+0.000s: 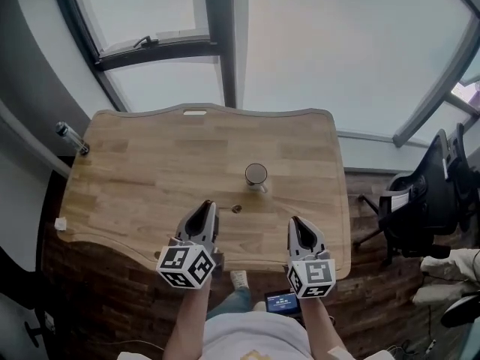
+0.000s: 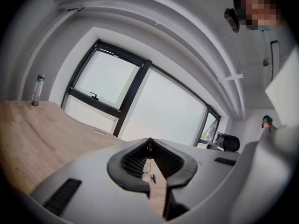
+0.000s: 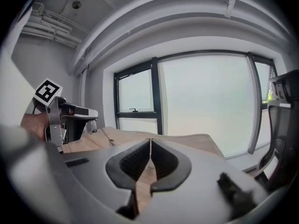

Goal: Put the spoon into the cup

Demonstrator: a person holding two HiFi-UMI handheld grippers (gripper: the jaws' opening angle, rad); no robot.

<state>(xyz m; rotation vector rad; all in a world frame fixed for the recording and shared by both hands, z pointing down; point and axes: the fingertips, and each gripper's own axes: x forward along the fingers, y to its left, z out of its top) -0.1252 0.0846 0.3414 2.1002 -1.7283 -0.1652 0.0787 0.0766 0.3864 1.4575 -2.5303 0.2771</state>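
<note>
A clear glass cup (image 1: 256, 175) stands upright on the wooden table (image 1: 150, 171), right of its middle. Just in front of the cup, to its left, lies a small dark oval thing (image 1: 237, 209); I cannot tell whether it is the spoon. My left gripper (image 1: 208, 205) hovers over the near table edge, shut and empty, with its tips close to the left of the oval thing. My right gripper (image 1: 295, 221) is also shut and empty, to the front right of the cup. In the left gripper view the jaws (image 2: 149, 141) meet at the tips. The right gripper view shows the jaws (image 3: 150, 140) closed.
A slim bottle (image 1: 71, 137) stands at the table's far left corner, and a small white thing (image 1: 60, 223) sits on its left edge. A black office chair (image 1: 420, 201) stands right of the table. Large windows rise beyond the far edge. A small screen (image 1: 283, 302) is by my waist.
</note>
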